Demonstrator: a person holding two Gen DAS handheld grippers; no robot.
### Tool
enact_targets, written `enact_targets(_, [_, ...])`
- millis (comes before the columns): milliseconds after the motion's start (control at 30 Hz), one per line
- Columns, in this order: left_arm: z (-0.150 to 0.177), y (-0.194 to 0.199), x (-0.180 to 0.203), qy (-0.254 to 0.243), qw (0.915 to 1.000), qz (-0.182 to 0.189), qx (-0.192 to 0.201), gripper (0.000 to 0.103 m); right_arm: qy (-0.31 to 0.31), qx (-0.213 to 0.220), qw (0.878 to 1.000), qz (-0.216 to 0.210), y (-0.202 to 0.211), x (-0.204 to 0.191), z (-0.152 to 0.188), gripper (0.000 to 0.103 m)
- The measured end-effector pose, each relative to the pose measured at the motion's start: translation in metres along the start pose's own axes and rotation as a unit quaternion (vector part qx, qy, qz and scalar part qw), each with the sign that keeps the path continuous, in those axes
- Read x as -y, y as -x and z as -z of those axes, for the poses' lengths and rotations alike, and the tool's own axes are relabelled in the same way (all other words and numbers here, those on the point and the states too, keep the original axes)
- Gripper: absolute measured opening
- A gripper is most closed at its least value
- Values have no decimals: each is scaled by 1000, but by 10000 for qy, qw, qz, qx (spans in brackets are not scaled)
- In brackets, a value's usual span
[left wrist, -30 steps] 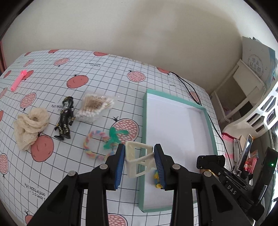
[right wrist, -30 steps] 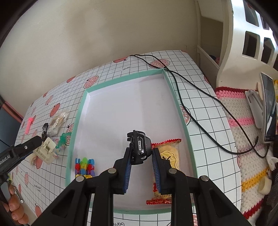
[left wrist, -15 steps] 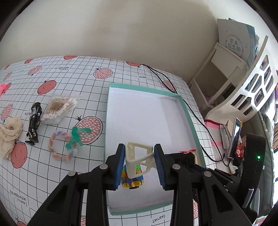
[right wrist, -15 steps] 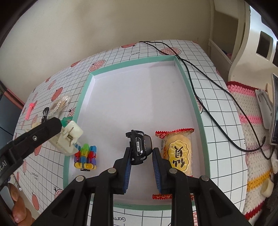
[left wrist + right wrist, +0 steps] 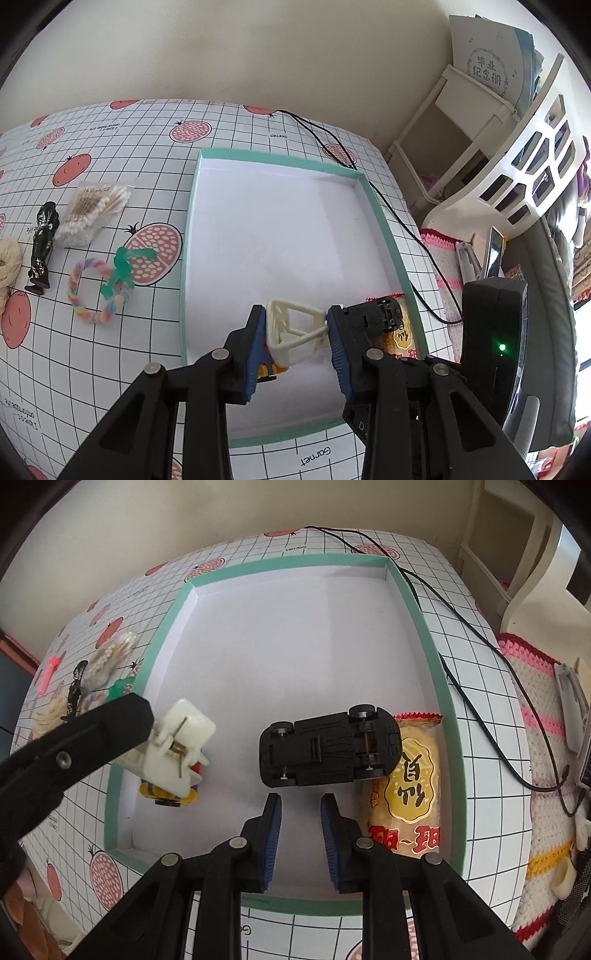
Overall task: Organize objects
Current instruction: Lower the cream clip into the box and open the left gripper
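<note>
At far left, still on the tablecloth [image 5: 110, 369] outside the tray, a dark figurine [image 5: 43, 247], a bag of cotton swabs [image 5: 92, 214] and a pastel rope ring [image 5: 98, 291] are seen, well apart from both grippers.

The left gripper [image 5: 297, 338] is shown clenched on a cream plastic clip [image 5: 295, 334], the clip being held between the blue pads above the near left part of the teal-rimmed tray [image 5: 384, 229]. In the right wrist view the clip [image 5: 177, 749] is seen hanging just above a small multicoloured block toy [image 5: 168, 794], which lies on the tray floor by the left wall. The release is judged to turn on this relation: the clip lies over the toy, with bare floor to its right.

The right gripper [image 5: 301, 830] is shown released, its jaws parted and nothing between them. A black toy car [image 5: 328, 749] lies upside down, wheels up, just beyond the fingertips, its long axis running across the gap between them, left to right. Its right end rests against a yellow snack packet [image 5: 410, 790] lying beside the right wall of the tray.
</note>
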State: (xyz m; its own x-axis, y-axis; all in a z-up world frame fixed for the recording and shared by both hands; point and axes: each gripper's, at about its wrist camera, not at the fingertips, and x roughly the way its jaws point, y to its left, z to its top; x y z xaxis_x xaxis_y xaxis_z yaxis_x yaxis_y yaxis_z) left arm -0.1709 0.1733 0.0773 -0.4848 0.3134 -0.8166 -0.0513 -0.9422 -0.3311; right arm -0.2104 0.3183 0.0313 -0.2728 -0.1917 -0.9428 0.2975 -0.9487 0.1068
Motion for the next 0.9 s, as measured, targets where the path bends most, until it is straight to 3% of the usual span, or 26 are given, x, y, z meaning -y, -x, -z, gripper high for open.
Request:
enact_targets(200, [-2,0,-5,117,9999,51,9,36,-96,3,10000,-26,1,4,-1,24])
enact_targets(367, [-3,2,-15,331,9994,102,2,44,-105,2,9999,1,1,2,-2,26])
enact_targets(633, [-5,6,-26,612,9979,205,87,50,-77,-4,10000,2,1,1,-2,26])
enact_targets(900, [-5,7,-30,683,9975,126,101,51,-48,-9,10000,6,0,-3,-2,26])
